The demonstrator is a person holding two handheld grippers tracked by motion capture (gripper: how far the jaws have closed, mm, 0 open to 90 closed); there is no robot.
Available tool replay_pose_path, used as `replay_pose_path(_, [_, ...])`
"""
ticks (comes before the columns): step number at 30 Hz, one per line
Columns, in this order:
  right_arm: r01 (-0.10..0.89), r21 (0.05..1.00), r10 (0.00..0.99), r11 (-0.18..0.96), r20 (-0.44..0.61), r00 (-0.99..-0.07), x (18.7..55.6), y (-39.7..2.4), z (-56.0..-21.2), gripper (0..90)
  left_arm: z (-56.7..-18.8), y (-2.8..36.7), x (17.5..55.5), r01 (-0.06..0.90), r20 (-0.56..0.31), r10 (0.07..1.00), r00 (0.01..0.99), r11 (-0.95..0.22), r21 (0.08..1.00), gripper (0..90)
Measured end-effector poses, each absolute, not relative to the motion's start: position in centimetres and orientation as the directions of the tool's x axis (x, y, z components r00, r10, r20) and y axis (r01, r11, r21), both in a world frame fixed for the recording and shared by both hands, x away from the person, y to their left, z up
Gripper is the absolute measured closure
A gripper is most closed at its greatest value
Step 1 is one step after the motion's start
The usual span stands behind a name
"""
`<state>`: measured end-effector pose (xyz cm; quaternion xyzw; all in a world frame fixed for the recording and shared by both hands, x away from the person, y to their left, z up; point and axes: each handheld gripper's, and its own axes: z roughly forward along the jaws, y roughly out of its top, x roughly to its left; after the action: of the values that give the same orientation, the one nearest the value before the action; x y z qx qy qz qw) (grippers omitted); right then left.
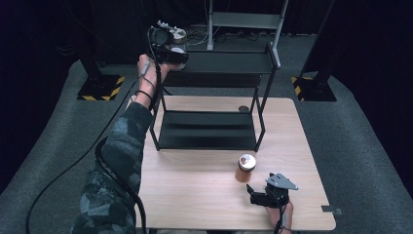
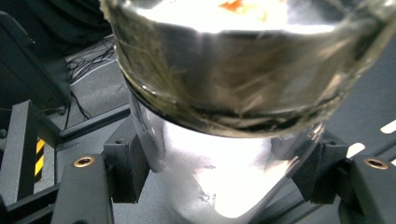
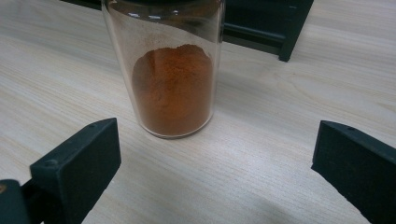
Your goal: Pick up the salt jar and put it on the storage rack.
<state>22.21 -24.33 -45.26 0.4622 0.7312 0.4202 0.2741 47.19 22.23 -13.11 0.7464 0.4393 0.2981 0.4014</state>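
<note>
Jars, two, glass, round-bodied. One, clear with a pale base, sits clamped between the pads of the left gripper (image 2: 219, 172), held at the left end of the upper shelf (image 1: 229, 62) of a black metal rack (image 1: 209, 129). The other jar (image 3: 168, 70), part-filled with orange-brown powder, stands upright on the light wooden table (image 1: 195, 190), near its front edge, open tabletop around it. Right gripper (image 3: 215, 163): jaws spread wide, holding nothing, the powder jar just ahead of them.

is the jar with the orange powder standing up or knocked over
Upright. The jar stands on its base on the table, powder settled at the bottom; the high view shows its lid facing up.
</note>
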Motion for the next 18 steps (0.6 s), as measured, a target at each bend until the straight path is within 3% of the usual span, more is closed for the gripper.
replay_pose_path(7, [0.446, 0.868, 0.906, 0.219, -0.011, -0.423, 22.2, -24.4, -45.3, 0.0, -14.2, 23.5, 47.5, 0.417, 0.02, 0.904, 0.427, -0.217, 0.882, 31.0])
replay_pose_path(18, [0.446, 0.868, 0.906, 0.219, -0.012, -0.423, 22.2, -24.3, -45.3, 0.0, -14.4, 22.3, 47.9, 0.414, 0.023, 0.913, 0.408, -0.207, 0.886, 30.9])
